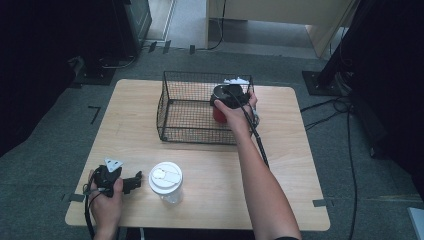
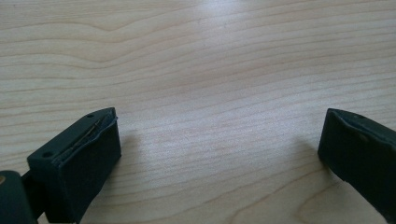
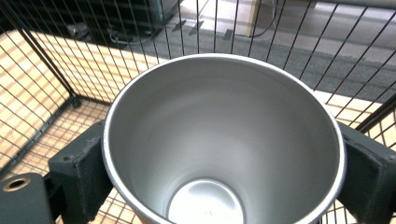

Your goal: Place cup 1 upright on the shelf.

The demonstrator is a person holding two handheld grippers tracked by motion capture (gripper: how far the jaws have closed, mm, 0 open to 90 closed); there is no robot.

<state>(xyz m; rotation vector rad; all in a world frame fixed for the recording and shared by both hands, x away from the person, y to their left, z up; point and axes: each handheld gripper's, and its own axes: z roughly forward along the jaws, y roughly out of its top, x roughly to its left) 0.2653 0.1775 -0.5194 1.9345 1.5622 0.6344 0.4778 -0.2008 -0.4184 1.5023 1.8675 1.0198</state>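
Two grippers, high view: the right gripper [image 1: 229, 95] was inside the wire basket [image 1: 170, 107], at its far right corner, gripping a red cup [image 1: 218, 114]; the left gripper [image 1: 125, 182] rested well short of the basket, just beside a clear lidded cup [image 1: 166, 181].
Left gripper view: jaws stood wide apart with nothing between them, over the bare table [image 2: 210, 70].
Right gripper view: jaws pressed both sides of the cup's [image 3: 224, 140] steel-lined wall, upright within the basket's [image 3: 42, 79] mesh.

Cup [image 1: 218, 114] in basket's [image 1: 172, 107] right end, jar [image 1: 166, 181] before basket, left tongs [image 1: 134, 182] beside jar
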